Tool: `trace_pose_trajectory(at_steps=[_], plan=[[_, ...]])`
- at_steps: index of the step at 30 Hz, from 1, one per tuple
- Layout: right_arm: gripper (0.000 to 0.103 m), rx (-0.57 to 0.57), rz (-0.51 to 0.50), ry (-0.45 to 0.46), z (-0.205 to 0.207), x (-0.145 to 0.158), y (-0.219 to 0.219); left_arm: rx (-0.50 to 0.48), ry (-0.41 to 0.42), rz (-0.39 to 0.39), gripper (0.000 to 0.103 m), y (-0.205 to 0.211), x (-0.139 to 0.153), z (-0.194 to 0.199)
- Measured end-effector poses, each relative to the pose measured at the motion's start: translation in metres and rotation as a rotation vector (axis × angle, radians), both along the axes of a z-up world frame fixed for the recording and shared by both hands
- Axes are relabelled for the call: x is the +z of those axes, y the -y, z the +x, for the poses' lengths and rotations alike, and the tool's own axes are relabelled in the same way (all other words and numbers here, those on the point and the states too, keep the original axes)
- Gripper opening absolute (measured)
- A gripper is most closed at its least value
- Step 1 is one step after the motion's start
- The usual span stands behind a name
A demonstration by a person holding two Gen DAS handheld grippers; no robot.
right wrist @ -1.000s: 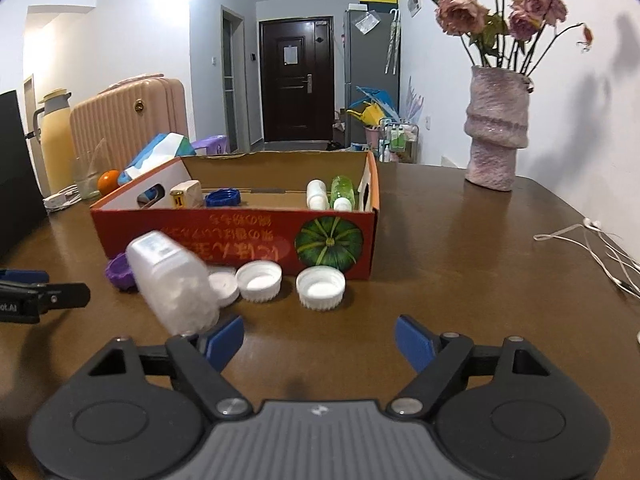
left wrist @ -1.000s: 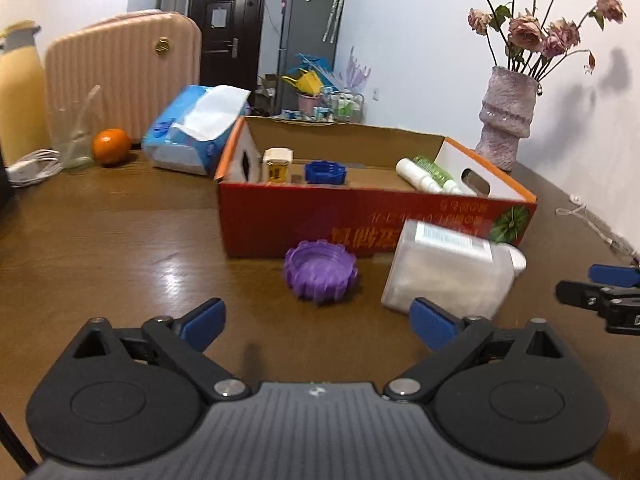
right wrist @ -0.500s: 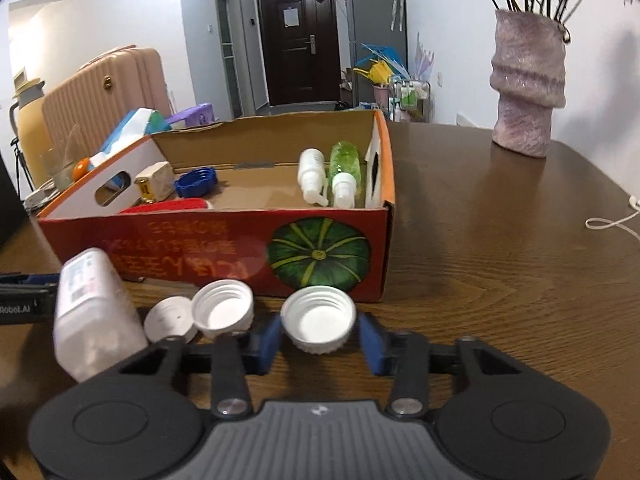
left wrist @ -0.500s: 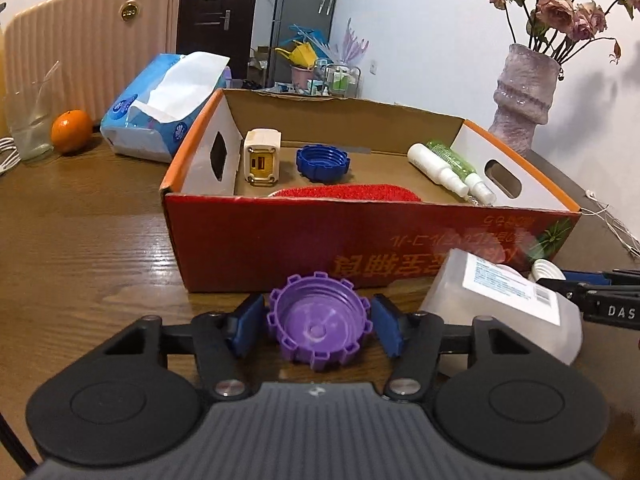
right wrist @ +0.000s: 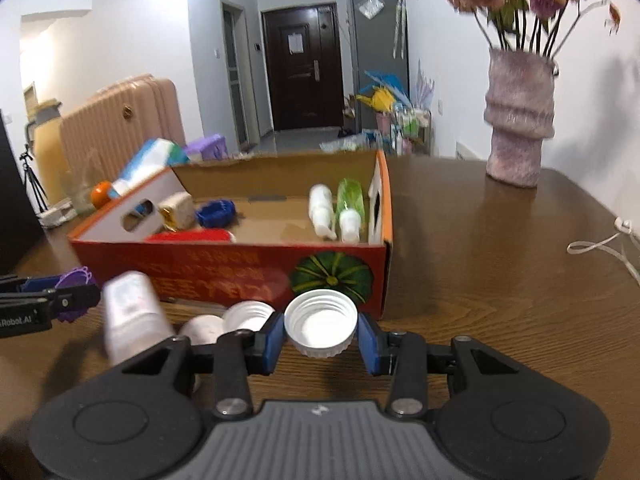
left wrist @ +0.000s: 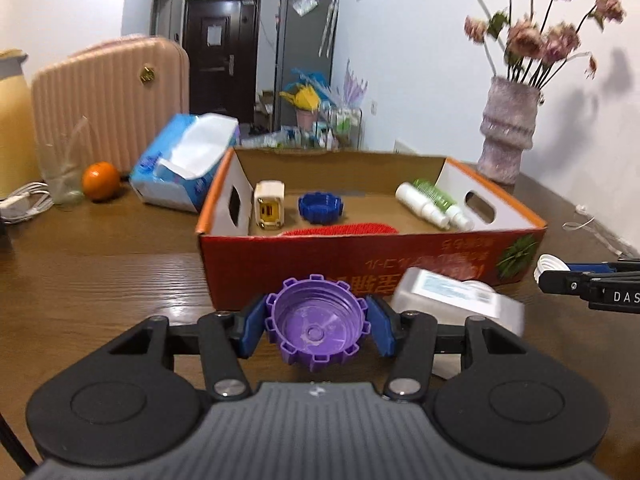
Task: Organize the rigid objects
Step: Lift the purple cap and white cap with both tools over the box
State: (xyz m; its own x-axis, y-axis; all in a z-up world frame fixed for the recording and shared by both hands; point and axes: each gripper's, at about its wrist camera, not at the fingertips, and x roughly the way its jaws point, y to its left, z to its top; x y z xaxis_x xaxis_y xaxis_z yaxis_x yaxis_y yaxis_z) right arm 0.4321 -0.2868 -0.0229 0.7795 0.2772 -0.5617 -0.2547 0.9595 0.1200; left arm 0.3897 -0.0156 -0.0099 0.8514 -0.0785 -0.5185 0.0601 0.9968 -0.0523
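A: What do your left tongs have?

B: Their blue pads are closing on the purple plastic cap with bumpy edges, just in front of the red cardboard box.

A: And your right tongs?

B: They pinch the round white plastic cap, also just in front of that box, above the brown wooden worktop.

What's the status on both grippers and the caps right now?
Left gripper closing on purple cap. Right gripper shut on white cap. Red box just ahead; white bottle lying beside.
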Motion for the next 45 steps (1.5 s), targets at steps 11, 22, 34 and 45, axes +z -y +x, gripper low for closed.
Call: trace_pose_trajectory(at_steps=[11,22,34,45], plan=[[0.039,-0.021,0.040,0.125,-0.110,0.055,0.007,0.096,0.110,-0.127,0.055,-0.031,0.048,-0.123],[0.039,-0.039,0.042,0.251,-0.221,0.092,0.008,0.085,0.246,-0.118,0.055,-0.030,0.086,-0.228],[0.039,-0.026,0.046,0.380,-0.306,0.124,0.002,0.076,0.397,-0.127,0.055,-0.036,0.112,-0.319],[0.039,-0.007,0.034,0.380,-0.286,0.121,-0.011,0.119,0.344,-0.124,0.055,-0.051,0.100,-0.296]])
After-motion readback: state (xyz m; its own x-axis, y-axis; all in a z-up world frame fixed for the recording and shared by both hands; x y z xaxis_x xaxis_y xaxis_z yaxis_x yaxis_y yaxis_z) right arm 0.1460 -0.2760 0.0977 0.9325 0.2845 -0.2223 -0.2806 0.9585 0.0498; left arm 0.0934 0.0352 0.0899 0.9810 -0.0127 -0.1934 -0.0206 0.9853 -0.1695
